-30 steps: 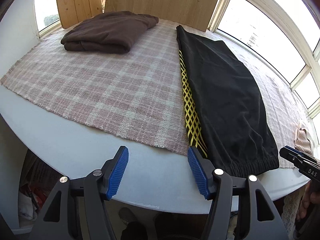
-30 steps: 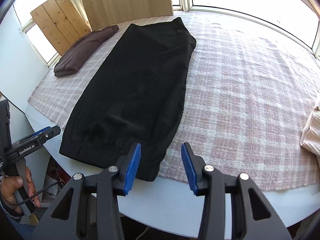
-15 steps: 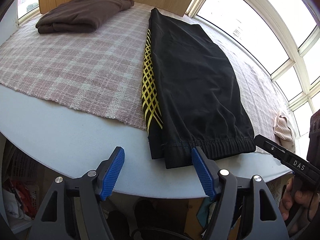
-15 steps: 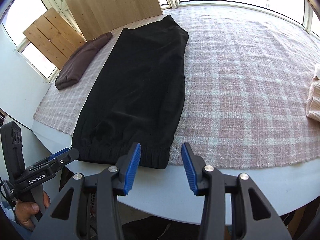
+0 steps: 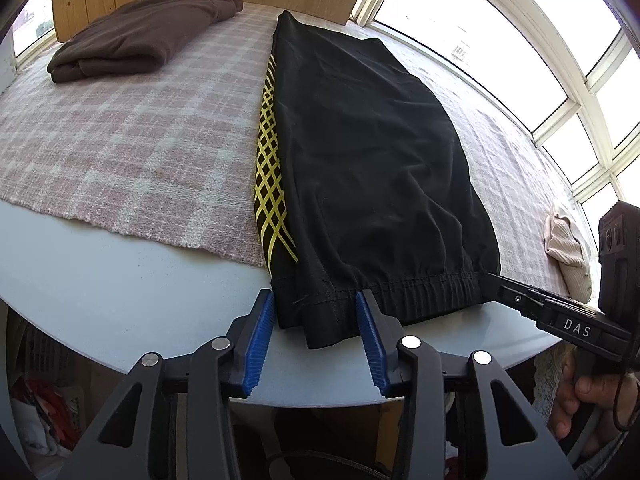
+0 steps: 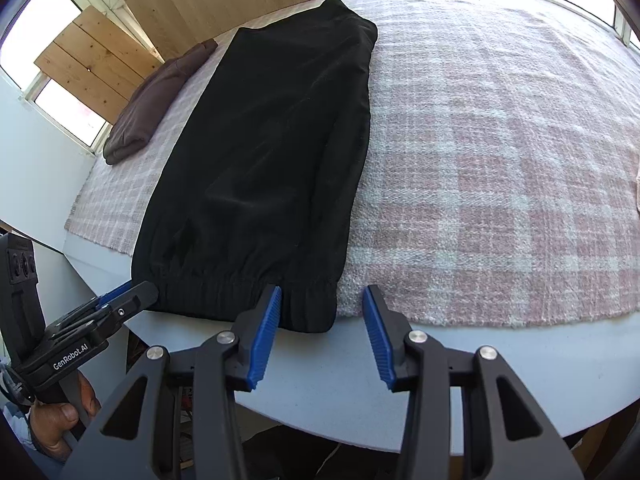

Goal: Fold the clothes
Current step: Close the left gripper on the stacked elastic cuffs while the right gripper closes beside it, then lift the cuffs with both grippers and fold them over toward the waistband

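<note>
Brown first: over on the far left you've got the brown garment (image 5: 136,36) sitting folded in a neat bundle on the plaid blanket (image 5: 120,140), so I'd count that one as finished. Moving in, the black pants (image 5: 372,160) with the yellow lattice stripe (image 5: 270,184) lie flat and lengthwise on the blanket, legs apparently stacked one over the other, with the elastic hem (image 5: 424,292) hanging just past the blanket edge onto the bare white desk (image 5: 100,280) nearest you. So the first lengthwise fold looks done and the end-to-end folds are what's left, as far as I can judge. Your left gripper (image 5: 316,340) is at the stripe-side corner of that hem, fingers closing in with the cloth between them but not yet clamped on it. Your right gripper (image 6: 322,334) is at the opposite hem corner, also closing, and the corner sits just inside its left finger (image 6: 266,332), with the right finger (image 6: 376,336) over blanket and desk; no pinch there either. Once both bite, you're probably lifting the hem up toward the waistband. Way off at the right edge there's a cream knit piece (image 5: 566,252) bunched up on the blanket, which looks like it hasn't been folded yet.
</note>
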A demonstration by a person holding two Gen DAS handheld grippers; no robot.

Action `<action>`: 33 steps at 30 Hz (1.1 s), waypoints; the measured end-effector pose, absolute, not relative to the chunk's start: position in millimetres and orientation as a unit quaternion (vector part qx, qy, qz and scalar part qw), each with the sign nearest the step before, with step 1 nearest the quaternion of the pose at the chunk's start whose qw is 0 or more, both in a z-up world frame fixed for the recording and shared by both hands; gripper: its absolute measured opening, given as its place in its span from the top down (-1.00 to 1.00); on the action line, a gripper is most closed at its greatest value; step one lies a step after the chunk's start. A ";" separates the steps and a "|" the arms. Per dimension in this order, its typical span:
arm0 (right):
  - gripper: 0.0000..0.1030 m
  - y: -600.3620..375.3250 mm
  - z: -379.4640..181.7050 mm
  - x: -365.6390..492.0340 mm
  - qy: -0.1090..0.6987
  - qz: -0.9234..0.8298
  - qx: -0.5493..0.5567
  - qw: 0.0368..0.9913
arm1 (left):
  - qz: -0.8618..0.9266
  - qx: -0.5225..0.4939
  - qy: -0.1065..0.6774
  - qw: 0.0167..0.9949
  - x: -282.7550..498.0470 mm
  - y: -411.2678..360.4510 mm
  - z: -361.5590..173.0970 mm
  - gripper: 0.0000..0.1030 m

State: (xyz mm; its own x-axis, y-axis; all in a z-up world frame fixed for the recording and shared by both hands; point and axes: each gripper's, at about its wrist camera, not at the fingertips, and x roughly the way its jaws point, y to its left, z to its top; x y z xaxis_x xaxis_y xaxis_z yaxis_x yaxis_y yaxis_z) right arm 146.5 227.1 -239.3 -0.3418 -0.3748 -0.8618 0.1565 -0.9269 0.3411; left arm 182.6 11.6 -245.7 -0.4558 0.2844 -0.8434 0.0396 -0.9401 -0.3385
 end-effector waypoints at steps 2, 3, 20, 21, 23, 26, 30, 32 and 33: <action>0.54 224.4 -237.7 149.3 -0.086 -0.817 0.545 0.170 | 0.838 -0.515 -0.164 0.073 182.5 9.7 -246.1 0.25; 0.55 224.0 -237.3 150.4 -0.083 -0.818 0.543 0.171 | 0.838 -0.515 -0.166 0.074 182.4 9.2 -246.2 0.26; 0.66 230.0 -243.2 145.5 -0.146 -0.806 0.541 0.188 | 0.841 -0.501 -0.192 0.071 184.9 1.9 -246.2 0.70; 0.67 230.0 -240.0 145.7 -0.148 -0.809 0.536 0.191 | 0.845 -0.495 -0.188 0.073 185.0 3.0 -242.4 0.74; 0.67 231.5 -232.6 145.7 -0.155 -0.815 0.523 0.195 | 0.855 -0.480 -0.180 0.079 185.6 4.9 -233.4 0.76; 0.67 232.5 -227.5 142.9 -0.162 -0.817 0.516 0.202 | 0.861 -0.467 -0.181 0.084 183.9 4.8 -225.7 0.76; 0.67 234.0 -223.1 148.0 -0.167 -0.815 0.514 0.206 | 0.856 -0.467 -0.202 0.089 183.4 -0.8 -224.1 0.76; 0.67 234.5 -222.8 152.4 -0.176 -0.814 0.515 0.205 | 0.852 -0.469 -0.210 0.095 187.7 -3.1 -223.3 0.76; 0.67 235.1 -222.2 154.8 -0.181 -0.813 0.514 0.206 | 0.851 -0.470 -0.215 0.097 190.3 -4.4 -222.6 0.76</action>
